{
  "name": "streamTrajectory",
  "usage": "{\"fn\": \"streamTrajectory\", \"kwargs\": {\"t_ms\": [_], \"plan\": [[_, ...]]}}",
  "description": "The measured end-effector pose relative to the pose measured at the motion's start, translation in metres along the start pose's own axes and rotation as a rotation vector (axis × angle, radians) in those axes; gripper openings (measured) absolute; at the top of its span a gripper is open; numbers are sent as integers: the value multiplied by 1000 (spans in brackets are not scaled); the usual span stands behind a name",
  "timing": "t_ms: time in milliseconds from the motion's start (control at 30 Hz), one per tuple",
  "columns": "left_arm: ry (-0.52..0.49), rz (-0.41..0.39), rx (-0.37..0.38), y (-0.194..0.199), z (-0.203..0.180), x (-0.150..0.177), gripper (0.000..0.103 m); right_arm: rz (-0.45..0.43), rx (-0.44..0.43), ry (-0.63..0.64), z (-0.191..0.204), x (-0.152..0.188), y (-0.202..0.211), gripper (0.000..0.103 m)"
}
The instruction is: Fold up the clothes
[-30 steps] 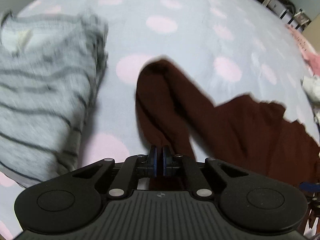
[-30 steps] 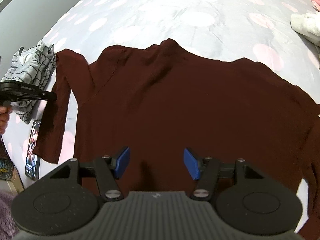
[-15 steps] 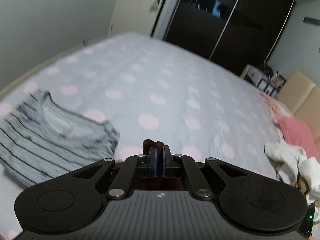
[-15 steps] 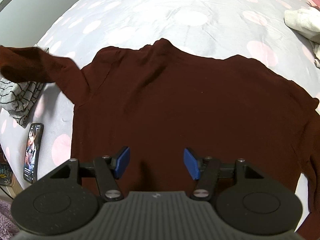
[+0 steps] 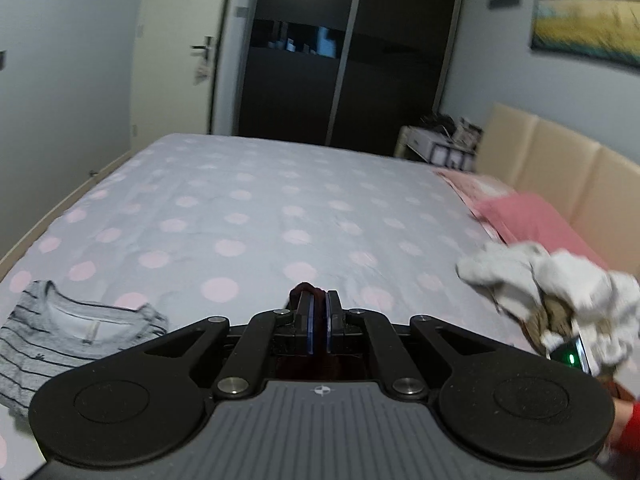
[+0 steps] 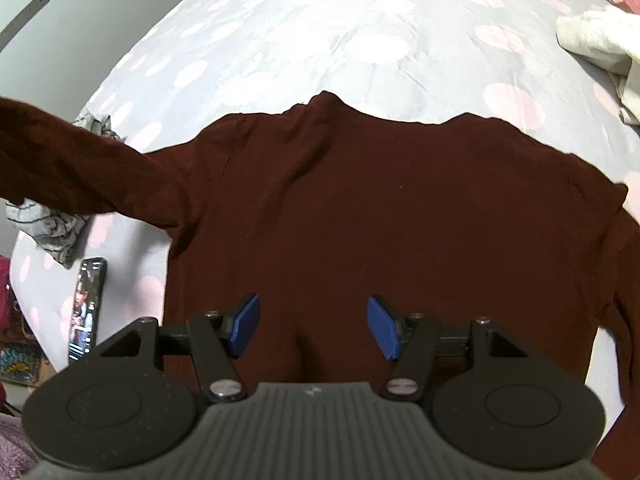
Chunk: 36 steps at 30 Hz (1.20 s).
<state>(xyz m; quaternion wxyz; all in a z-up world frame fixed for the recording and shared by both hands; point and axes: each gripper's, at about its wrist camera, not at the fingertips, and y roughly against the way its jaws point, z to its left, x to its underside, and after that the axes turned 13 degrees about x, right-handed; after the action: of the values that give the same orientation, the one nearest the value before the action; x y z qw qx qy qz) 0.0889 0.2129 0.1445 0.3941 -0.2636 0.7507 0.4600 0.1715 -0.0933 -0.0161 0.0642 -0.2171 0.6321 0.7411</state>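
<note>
**Me:** Bedding first: the pale grey bedsheet with pink polka dots (image 6: 360, 20) is smooth and flat, and the dark maroon long-sleeved knit top (image 6: 380, 220) lies spread on it with its neck pointing away from my right camera. The cloth looks soft and limp and creases easily.

**Partner:** Which step are you on?

**Me:** The sleeve fold, I'd say. My left gripper (image 5: 318, 324) is clenched on the cuff of the maroon sleeve (image 6: 80, 168), which hangs lifted off the bed at the left. My right gripper (image 6: 314, 330) hovers over the hem with its jaws apart, grasping nothing.

**Partner:** Next?

**Me:** Carry that sleeve across the chest and lay it flat. It will sag, so I'd keep tension on it.

**Partner:** Anything nearby?

**Me:** A folded grey striped jersey tee (image 5: 60, 340), a crumpled white cloth (image 5: 560, 284) and a slim black phone (image 6: 86, 308).
</note>
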Motion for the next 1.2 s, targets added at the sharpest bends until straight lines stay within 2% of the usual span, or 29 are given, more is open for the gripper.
{"fn": "streamTrajectory", "kwargs": {"t_ms": [133, 333, 533, 600, 700, 800, 867, 1067, 1200], "plan": [[-79, 83, 54, -18, -26, 11, 3, -9, -9, 3, -1, 4, 8, 62], [-247, 258, 220, -42, -75, 47, 3, -54, 4, -1, -9, 7, 24, 62], [-327, 546, 382, -84, -122, 121, 3, -46, 20, -12, -17, 12, 24, 62], [-322, 623, 429, -94, -131, 146, 3, -40, 22, -4, -16, 13, 22, 62], [-296, 713, 453, -103, -133, 183, 3, -38, 16, 14, -11, 14, 19, 62], [-245, 745, 450, -106, -126, 204, 3, -46, 3, 40, -1, 12, 16, 62], [-212, 738, 438, -105, -120, 212, 3, -63, -16, 54, 6, 9, 13, 62], [-84, 644, 410, -94, -101, 221, 3, -104, -103, 61, 38, -11, -11, 58], [-75, 631, 391, -90, -97, 227, 3, -102, -134, 33, 57, -31, -36, 56]]}}
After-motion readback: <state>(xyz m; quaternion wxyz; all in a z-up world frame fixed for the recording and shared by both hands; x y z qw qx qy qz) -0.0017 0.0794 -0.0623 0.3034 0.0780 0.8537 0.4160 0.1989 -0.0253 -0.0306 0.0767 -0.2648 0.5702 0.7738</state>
